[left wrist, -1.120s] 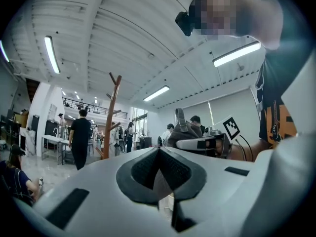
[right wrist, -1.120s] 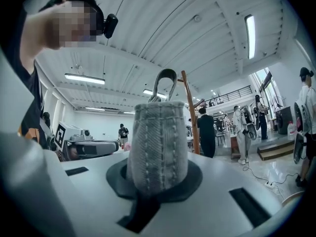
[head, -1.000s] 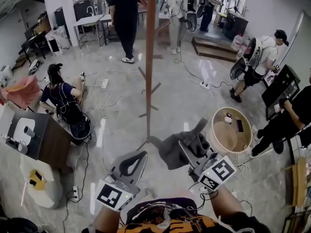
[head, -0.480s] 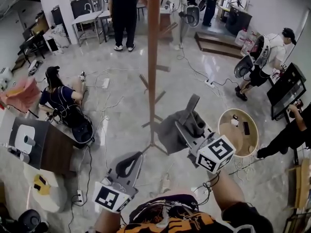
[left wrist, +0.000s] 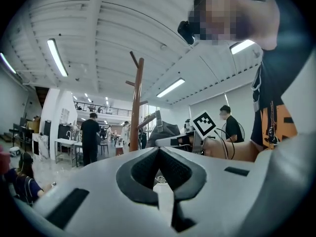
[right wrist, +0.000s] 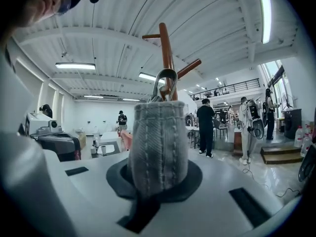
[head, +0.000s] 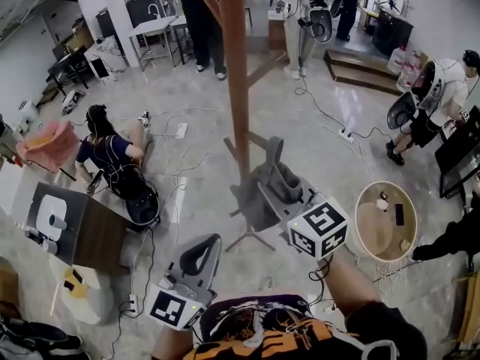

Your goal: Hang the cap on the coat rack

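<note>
Right gripper (head: 276, 193) clamped on the grey cap (head: 255, 197); the cap sits just beside the coat rack (head: 234, 88) pole, low down. Left gripper (head: 204, 246) jaws closed on nothing, held low, apart from the rack. Cables (head: 319, 111) run across the floor behind the rack. Round tray table (head: 358, 223) on the right holds a few small items.

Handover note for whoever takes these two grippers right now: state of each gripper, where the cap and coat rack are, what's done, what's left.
Left gripper: shut, empty, held low.
Right gripper: shut on the grey cap, held up close beside the coat rack pole.
Done: cap picked up and brought to the rack.
Left: the cap is not on a peg yet; probably raise it, hook it over one, then let go.
</note>
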`<state>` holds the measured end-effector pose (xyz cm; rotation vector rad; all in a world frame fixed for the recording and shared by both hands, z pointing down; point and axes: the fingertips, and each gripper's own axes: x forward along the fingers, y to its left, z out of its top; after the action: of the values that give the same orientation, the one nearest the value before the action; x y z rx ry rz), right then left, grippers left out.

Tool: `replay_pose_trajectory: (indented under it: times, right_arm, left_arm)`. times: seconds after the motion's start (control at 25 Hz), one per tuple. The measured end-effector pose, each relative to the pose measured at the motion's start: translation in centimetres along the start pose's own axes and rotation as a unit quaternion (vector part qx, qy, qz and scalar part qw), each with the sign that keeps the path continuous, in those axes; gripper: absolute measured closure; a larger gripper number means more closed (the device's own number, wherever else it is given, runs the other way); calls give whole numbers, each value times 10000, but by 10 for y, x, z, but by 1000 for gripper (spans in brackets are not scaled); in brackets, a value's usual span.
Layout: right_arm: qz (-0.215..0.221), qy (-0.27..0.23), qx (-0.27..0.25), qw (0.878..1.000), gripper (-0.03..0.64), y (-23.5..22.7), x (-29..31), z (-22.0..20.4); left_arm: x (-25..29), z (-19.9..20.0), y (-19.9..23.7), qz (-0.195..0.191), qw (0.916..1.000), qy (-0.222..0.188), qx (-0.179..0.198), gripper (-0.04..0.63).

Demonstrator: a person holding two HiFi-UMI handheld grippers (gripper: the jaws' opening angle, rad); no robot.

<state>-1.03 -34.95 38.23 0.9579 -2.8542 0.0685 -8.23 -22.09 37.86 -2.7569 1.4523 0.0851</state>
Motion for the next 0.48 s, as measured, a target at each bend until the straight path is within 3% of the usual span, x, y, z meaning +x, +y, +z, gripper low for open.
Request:
replay_pose_trajectory:
  times: [0.48]
  right_arm:
    - [-242, 369, 25, 9990, 563, -10, 51, -12]
  left_arm:
    - [13, 0, 52, -338, 9994, -60, -15, 574]
